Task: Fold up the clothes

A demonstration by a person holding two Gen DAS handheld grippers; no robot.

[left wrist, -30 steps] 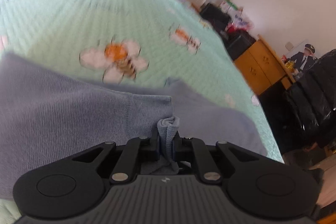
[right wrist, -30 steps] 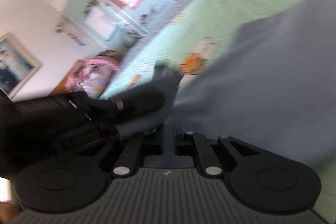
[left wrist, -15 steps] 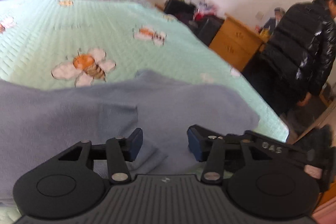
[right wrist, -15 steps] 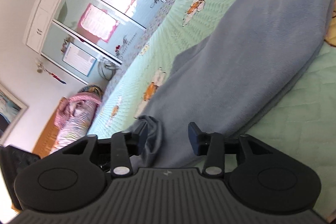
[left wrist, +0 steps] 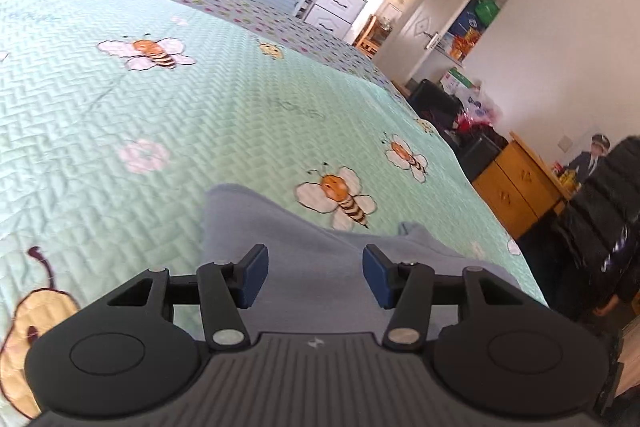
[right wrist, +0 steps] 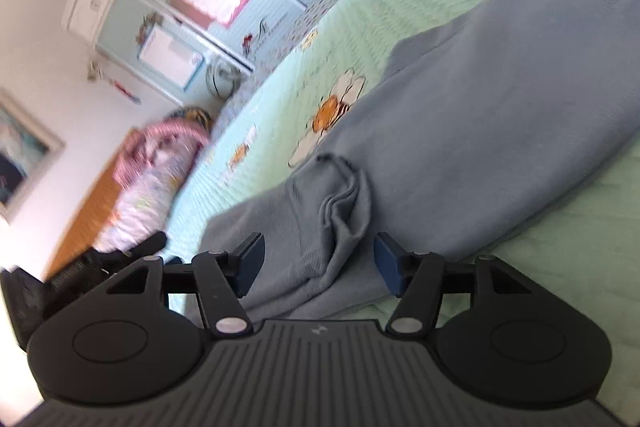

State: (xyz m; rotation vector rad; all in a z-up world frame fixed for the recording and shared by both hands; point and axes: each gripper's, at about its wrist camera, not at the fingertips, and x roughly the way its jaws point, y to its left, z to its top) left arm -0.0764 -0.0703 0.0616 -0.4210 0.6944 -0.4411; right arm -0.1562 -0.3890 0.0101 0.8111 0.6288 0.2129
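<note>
A blue-grey knit garment (right wrist: 500, 115) lies folded on the mint-green bee-print bedspread (left wrist: 200, 115). In the left wrist view its near edge (left wrist: 308, 275) spreads flat under my left gripper (left wrist: 315, 277), which is open and holds nothing. In the right wrist view a bunched, wrinkled fold of the garment (right wrist: 340, 203) sits just ahead of my right gripper (right wrist: 318, 263), also open, with cloth lying below the gap between its blue pads. The rest of the garment stretches away to the upper right.
A person in a black puffy jacket (left wrist: 600, 227) stands at the bed's right side by a wooden cabinet (left wrist: 516, 187). A pink patterned bundle (right wrist: 156, 171) lies at the head end. Wardrobes (right wrist: 192, 7) line the far wall.
Both grippers were shut on the garment a second ago, then let go and opened wider. Both have pulled back from the cloth, which now rests on the bed.
</note>
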